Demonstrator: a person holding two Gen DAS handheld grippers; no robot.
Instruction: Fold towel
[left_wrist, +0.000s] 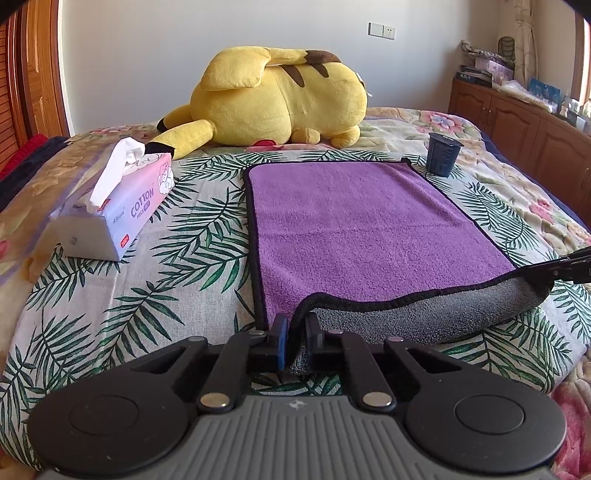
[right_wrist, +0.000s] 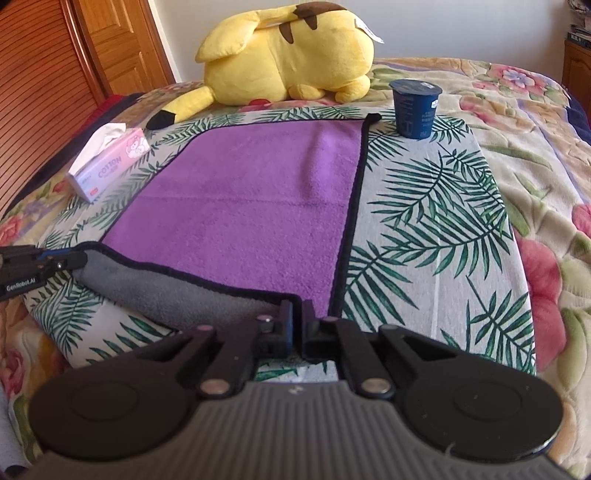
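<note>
Purple towel (left_wrist: 362, 229) — lengthwise toward plush (left_wrist: 280, 96)

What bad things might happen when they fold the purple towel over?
1. The dark blue cup stands right by the towel's far right corner; a folded edge carried that far might tip it.
2. The left gripper and right gripper each pinch only a near corner, so the cloth may slip out.
3. The edge between them sags, so the fold could land crooked.
</note>
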